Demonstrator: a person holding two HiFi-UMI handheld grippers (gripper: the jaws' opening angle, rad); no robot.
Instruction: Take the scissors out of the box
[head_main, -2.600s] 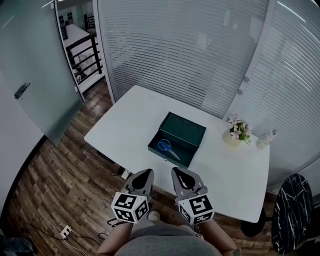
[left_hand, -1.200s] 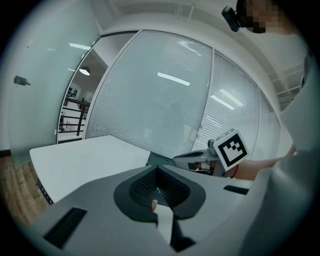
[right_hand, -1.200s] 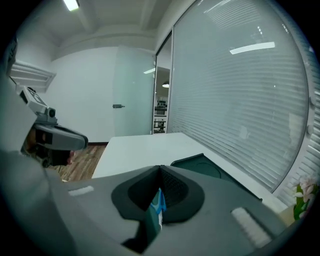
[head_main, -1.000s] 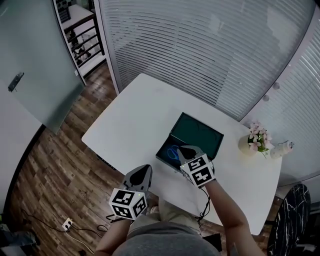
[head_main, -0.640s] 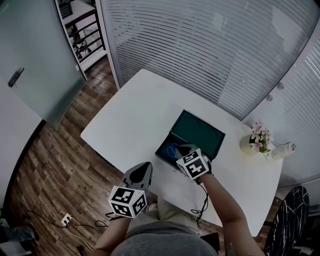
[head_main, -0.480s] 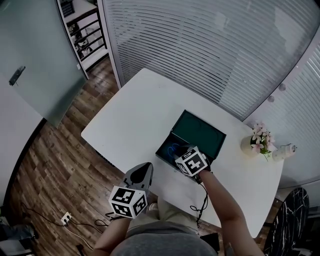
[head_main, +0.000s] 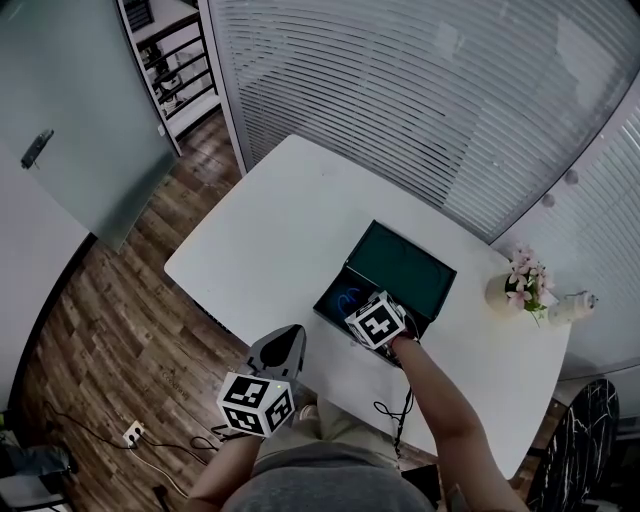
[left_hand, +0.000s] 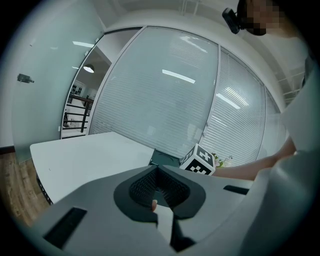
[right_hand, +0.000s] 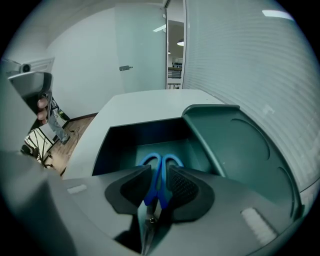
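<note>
The right gripper (right_hand: 159, 189) has sunk into the box (right_hand: 120, 135), and its fingers have just spread wide astride the scissors (right_hand: 160, 165) on the box floor, not yet pinching. The left gripper (left_hand: 159, 186) hangs closed and empty. The scissors look light, stiff and slick, best gripped at the handles.

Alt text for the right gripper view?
Jaws of the right gripper, which have just been opening, stand apart around the scissors without pressing them. The scissors lie in an open green box on a white table.
</note>
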